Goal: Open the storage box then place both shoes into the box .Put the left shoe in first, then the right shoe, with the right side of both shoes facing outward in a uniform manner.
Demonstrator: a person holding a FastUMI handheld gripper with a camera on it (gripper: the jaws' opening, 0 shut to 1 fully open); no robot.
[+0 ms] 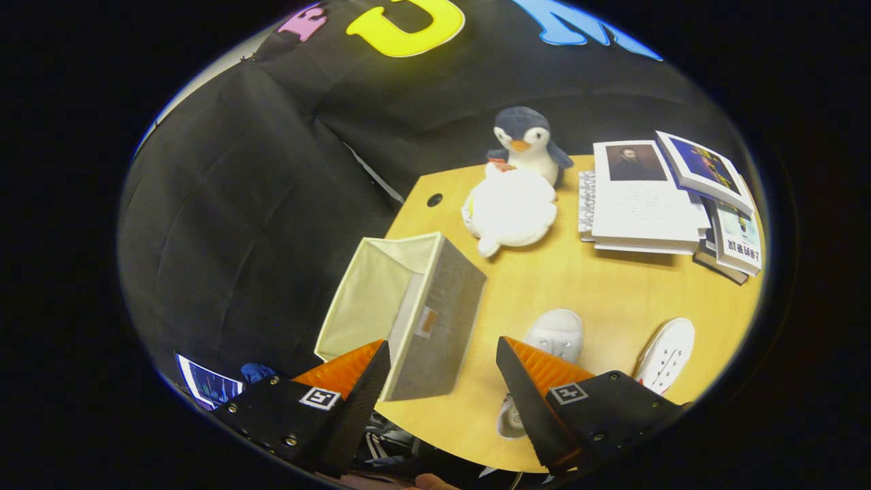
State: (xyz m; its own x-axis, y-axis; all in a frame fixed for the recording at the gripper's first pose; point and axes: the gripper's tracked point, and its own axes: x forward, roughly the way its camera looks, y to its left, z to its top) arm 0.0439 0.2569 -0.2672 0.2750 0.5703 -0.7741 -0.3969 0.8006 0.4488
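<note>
A grey fabric storage box (435, 313) stands on the wooden table (599, 292), open at the top, with a pale lining showing inside and nothing in it. Its near corner sits just ahead of my left finger. Two white shoes lie on the table to the right of the box: one shoe (554, 337) is partly hidden behind my right finger, the other shoe (667, 354) lies further right near the table's edge. My gripper (442, 357) is open and held above the table's near edge, with nothing between its fingers.
A white plush toy (510, 211) and a penguin plush (527, 143) sit beyond the box. A stack of books (653, 197) lies at the far right of the table. A round cable hole (434, 200) is near the table's far left corner.
</note>
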